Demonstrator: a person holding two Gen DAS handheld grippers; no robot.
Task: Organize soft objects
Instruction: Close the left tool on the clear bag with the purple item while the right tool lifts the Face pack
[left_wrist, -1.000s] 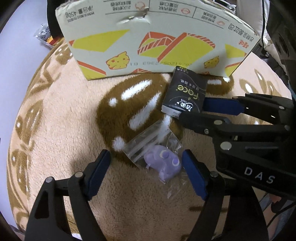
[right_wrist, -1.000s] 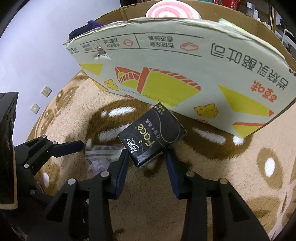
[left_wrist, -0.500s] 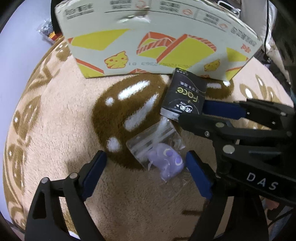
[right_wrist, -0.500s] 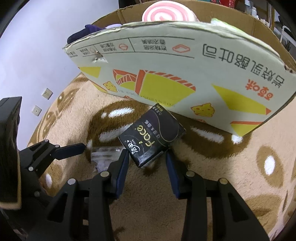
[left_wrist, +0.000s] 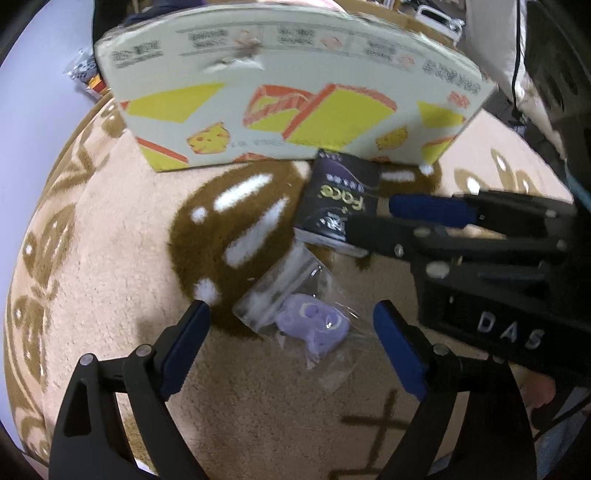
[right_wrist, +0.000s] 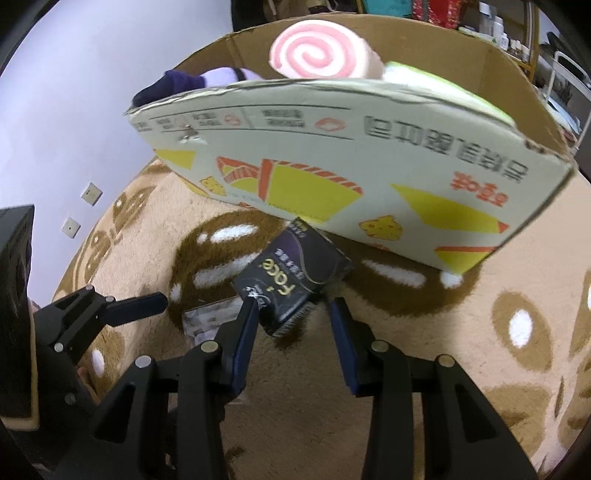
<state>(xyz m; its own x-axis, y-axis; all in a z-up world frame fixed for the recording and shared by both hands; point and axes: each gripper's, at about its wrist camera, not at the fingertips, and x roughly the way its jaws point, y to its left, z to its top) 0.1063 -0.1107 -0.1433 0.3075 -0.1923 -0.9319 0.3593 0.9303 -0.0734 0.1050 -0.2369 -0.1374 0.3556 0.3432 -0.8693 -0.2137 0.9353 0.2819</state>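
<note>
Left wrist: one black tissue pack.

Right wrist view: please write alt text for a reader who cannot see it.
The right gripper holds its jaws around a black tissue pack on a beige rug, just before a printed cardboard box. Inside the box lie a pink swirl cushion and other soft things. At left, the left gripper is over a clear bag.

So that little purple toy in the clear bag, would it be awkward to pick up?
Probably a bit. The clear bag looks thin and crinkly, so it would likely flop and slip. The purple toy inside looks small and soft, probably light. The left gripper sits open around it.
</note>
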